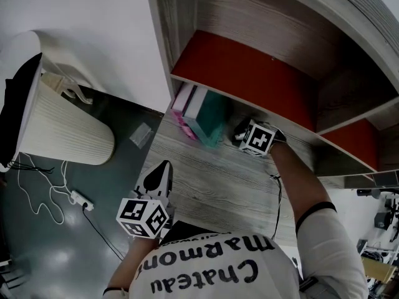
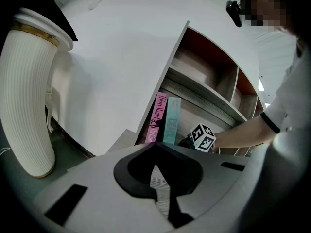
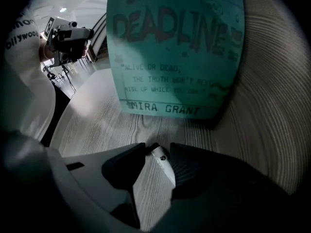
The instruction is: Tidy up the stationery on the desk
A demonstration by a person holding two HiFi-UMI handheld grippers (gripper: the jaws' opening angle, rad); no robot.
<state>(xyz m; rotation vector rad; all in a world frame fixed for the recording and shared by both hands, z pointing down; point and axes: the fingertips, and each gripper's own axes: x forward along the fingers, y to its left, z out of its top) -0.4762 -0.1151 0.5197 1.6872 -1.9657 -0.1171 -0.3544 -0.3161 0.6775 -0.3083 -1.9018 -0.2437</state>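
Observation:
A teal book (image 3: 175, 47) titled DEADLINE stands upright on the wooden desk (image 1: 218, 179), under the shelf. It leans beside a pink book (image 1: 182, 108). Both spines also show in the left gripper view: the teal book (image 2: 172, 120) and the pink book (image 2: 158, 118). My right gripper (image 1: 239, 131) points down at the foot of the teal book. In the right gripper view that gripper (image 3: 158, 147) is shut on a small white item (image 3: 163, 161) pinched at the tips. My left gripper (image 1: 161, 170) hovers over the desk's near left part, its tips together and nothing between them (image 2: 155, 147).
A shelf unit with red panels (image 1: 243, 73) overhangs the back of the desk. A white ribbed cylinder (image 1: 62, 123) stands at the left, beyond the desk edge. A cable and power strip (image 1: 81, 198) lie on the dark floor. A camera on a stand (image 3: 68, 40) shows behind.

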